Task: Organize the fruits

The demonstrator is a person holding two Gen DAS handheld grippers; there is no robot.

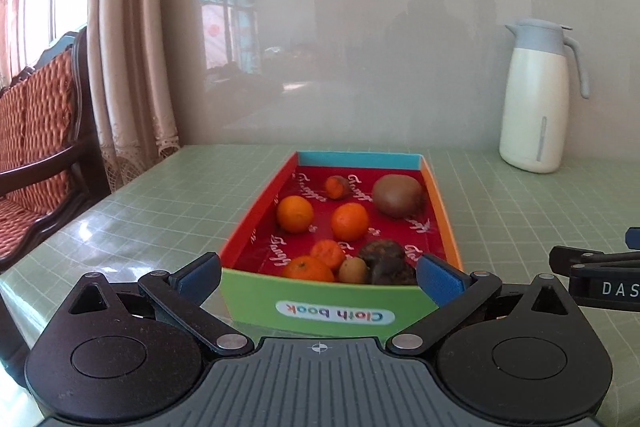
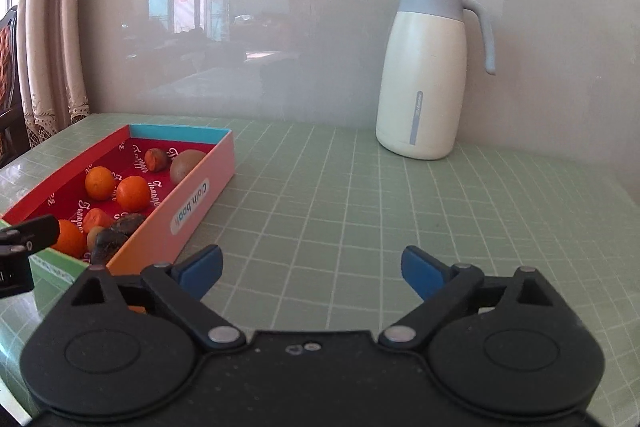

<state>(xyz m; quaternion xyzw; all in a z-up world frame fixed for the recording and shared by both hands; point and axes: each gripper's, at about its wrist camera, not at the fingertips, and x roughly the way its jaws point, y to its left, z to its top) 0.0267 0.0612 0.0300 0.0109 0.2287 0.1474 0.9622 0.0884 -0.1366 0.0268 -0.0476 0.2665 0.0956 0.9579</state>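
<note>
Fruit fills the shallow box [image 1: 340, 291] straight ahead of the left tool [image 1: 320, 277] in the left wrist view: its green near wall, labelled "Cloth book", sits between the blue pads [image 1: 438, 277], which stand spread wide on either side of it, not pressing on it and holding nothing. Beyond that wall lie several oranges [image 1: 350, 221], a big kiwi [image 1: 398, 195] at the far right corner, a smaller kiwi [image 1: 353, 270] and dark fruits [image 1: 382, 253] close to the tool. A white jug [image 1: 534, 99] stands far ahead to the right on the green table [image 1: 160, 195], and the right tool's black arm juts in at the right edge. In the right wrist view, the right tool [image 2: 312, 271] is also opened wide and empty over bare table, the box [image 2: 184, 203] of fruit lying ahead to its left and the jug [image 2: 426, 75] ahead to its right.
</note>
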